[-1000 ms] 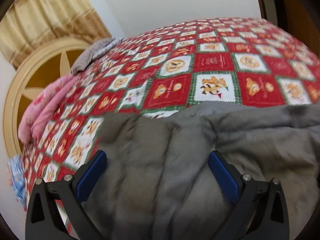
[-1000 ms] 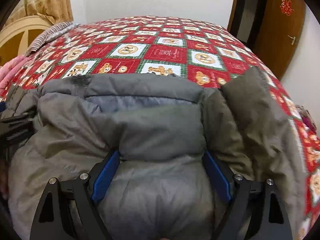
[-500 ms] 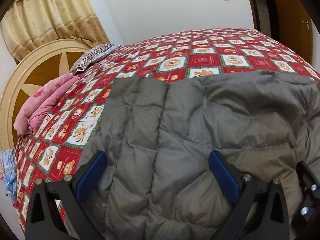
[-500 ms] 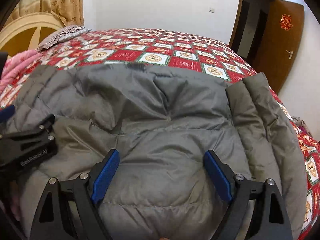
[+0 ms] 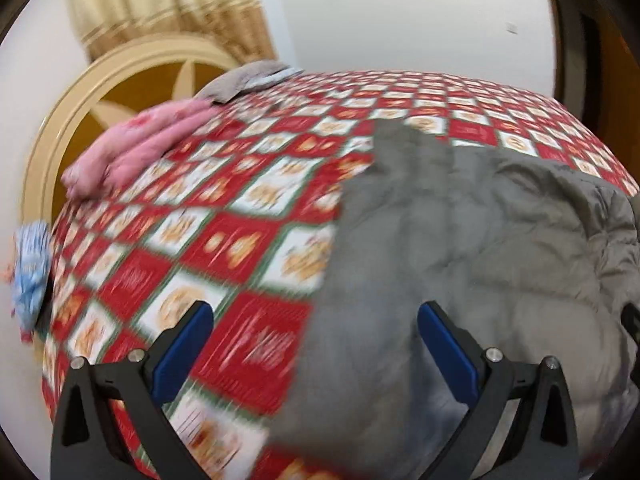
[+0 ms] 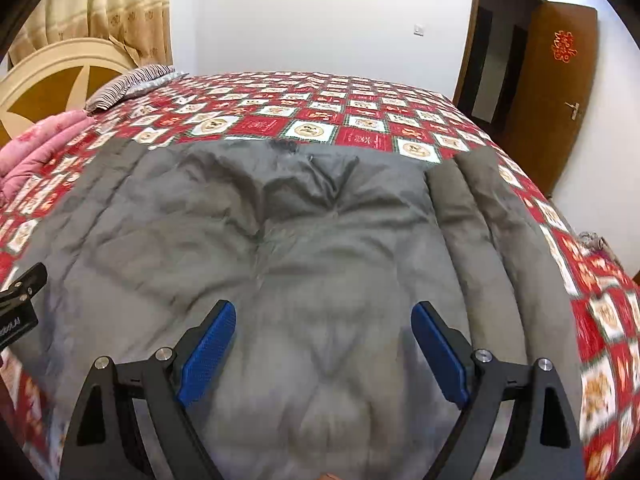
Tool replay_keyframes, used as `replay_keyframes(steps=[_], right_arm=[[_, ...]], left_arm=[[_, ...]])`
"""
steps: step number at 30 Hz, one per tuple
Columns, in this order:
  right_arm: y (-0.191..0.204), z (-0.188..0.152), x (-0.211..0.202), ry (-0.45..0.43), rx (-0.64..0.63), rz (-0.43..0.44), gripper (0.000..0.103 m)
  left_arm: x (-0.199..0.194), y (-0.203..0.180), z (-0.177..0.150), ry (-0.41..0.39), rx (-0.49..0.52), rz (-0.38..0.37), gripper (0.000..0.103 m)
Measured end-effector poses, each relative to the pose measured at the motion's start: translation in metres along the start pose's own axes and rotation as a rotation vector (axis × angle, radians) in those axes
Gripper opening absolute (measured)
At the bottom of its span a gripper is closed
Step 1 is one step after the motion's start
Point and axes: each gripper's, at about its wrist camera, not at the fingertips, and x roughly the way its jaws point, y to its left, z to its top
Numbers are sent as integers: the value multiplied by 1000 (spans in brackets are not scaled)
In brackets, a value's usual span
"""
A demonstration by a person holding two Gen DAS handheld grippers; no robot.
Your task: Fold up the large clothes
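Observation:
A large grey quilted down jacket [image 6: 304, 248] lies spread on a bed with a red and white bear-print cover [image 6: 280, 120]. A folded sleeve [image 6: 480, 216] lies along its right side. My right gripper [image 6: 320, 344] is open and empty above the jacket's near part. My left gripper [image 5: 316, 348] is open and empty over the jacket's left edge [image 5: 440, 264], with the bed cover [image 5: 192, 232] under its left finger. The left view is motion-blurred. Part of the left gripper's body shows in the right wrist view at the left edge [image 6: 20, 300].
A pink folded blanket [image 5: 136, 148] and a striped grey pillow [image 6: 128, 86] lie at the bed's far left by the round cream headboard [image 5: 104, 92]. A blue cloth [image 5: 30, 272] hangs at the left bed edge. A brown door [image 6: 556, 92] stands at the right.
Both grippers have pulled back and risen from the jacket. The left gripper has swung left, so more bed cover shows under it. The jacket lies flatter and more spread.

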Motion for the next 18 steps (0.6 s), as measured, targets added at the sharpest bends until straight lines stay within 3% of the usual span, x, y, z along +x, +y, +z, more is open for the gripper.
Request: replay_keyframes(steps=[2,5,11,15,18], right_arm=[[8,-12,2,11,-18,-4,90],[12,-23,6,-17,-34,-32,90],[26,-36,14,-47,-106,-94,90],[28,-36,18,-35,-116,-105,90],[28,-38,19,-35,-112,-103,90]], left_arm=[[6,7,-8,36,-53,-42,103],[17,-3,-15,98,-54,-84,103],[26,-16,-22,109,-83,-162,103],[32,-13,-26,135,-146,-320,73],[33,-20,-27,110,-139,-360,63]])
